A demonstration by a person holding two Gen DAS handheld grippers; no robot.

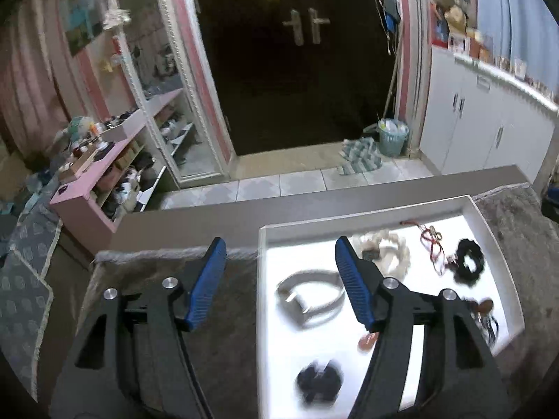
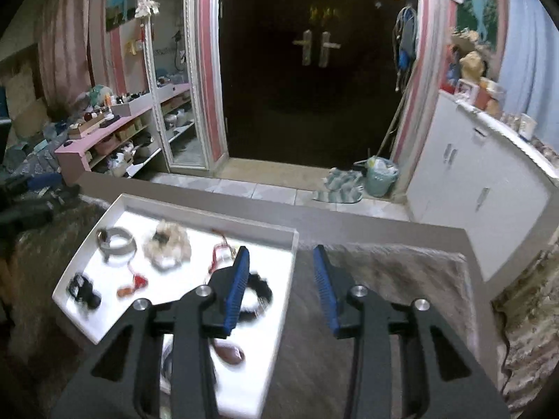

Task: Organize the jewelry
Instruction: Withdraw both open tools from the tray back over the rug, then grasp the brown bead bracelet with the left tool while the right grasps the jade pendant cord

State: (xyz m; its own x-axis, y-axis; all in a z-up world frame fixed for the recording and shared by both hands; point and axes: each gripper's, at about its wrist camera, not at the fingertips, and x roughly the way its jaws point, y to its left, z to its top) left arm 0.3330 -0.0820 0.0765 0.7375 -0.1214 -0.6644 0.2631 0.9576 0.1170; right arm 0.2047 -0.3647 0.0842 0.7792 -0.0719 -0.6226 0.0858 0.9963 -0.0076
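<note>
A white tray [image 1: 367, 209] lies on a furry grey cover and holds loose jewelry. In it are a grey bangle [image 1: 311, 296], a cream fluffy scrunchie [image 1: 387, 248], a red cord necklace [image 1: 433, 244], a black scrunchie [image 1: 470, 260] and a dark clip [image 1: 318, 380]. My left gripper [image 1: 279, 244] hangs open above the tray's left edge, empty. The right wrist view shows the tray [image 2: 209, 214] with the bangle [image 2: 117, 242], cream scrunchie [image 2: 167, 244] and black scrunchie [image 2: 258, 293]. My right gripper [image 2: 281, 249] is open over the tray's right edge, nothing between its fingers.
The furry grey cover [image 1: 227, 331] spreads around the tray, and a grey ledge [image 1: 244, 216] runs behind it. Beyond are a pink shelf unit [image 1: 104, 167] at left, a dark doorway [image 1: 297, 70] and white cabinets [image 1: 489, 129] at right.
</note>
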